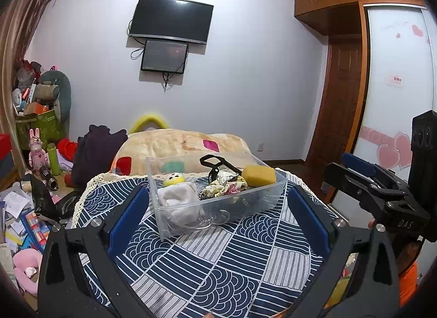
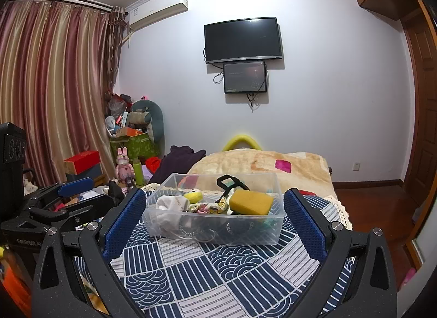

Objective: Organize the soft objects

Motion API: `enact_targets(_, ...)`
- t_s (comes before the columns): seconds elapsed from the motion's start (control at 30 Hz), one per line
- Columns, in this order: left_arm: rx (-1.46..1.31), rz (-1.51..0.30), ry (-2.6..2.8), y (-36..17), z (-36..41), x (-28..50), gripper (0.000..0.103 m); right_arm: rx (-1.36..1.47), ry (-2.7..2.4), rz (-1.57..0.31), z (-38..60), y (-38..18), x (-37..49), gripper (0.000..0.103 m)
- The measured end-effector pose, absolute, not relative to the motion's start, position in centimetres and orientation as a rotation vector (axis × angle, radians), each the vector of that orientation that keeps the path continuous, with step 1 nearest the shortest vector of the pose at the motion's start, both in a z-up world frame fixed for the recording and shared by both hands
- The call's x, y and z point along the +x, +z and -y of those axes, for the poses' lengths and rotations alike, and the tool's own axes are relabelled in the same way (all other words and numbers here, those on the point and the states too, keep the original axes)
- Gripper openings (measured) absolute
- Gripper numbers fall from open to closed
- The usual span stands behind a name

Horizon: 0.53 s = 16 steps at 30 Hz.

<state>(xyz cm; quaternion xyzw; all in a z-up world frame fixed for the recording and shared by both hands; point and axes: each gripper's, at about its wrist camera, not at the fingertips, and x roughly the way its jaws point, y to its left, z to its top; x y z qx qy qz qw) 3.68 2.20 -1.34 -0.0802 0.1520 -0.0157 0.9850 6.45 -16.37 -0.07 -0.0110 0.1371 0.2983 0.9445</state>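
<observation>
Left wrist view: left gripper [image 1: 218, 216] released, jaws spread wide, nothing between them. Clear plastic bin [image 1: 174, 222] sits on the blue patterned tabletop [image 1: 218, 268], dead ahead at 12 o'clock, apart from the fingertips. Inside it: yellow sponge [image 1: 259, 175] at 1 o'clock, floral cloth [image 1: 224, 189] mid-bin, white cloth [image 1: 179, 199] at 11 o'clock, small yellow plush [image 1: 174, 179] behind it, black strap [image 1: 213, 162] rising at the back.

Right wrist view: right gripper [image 2: 215, 219] likewise released and empty; the bin spans the gap ahead at 12 o'clock, sponge at 1 o'clock.

Judgement: contents look already gathered; step in hand is unclear. If picking next, descend over the rim from above, pinch the sponge across its short sides, and avoid snagging the strap.
</observation>
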Motion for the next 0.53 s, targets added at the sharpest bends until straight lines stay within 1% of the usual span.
enact_targets(0.53,-0.146,-0.317,-0.055,-1.50,-1.64,3.73,0.103,-0.028,0.609,-0.280,16.27,-0.15,6.26,0.102)
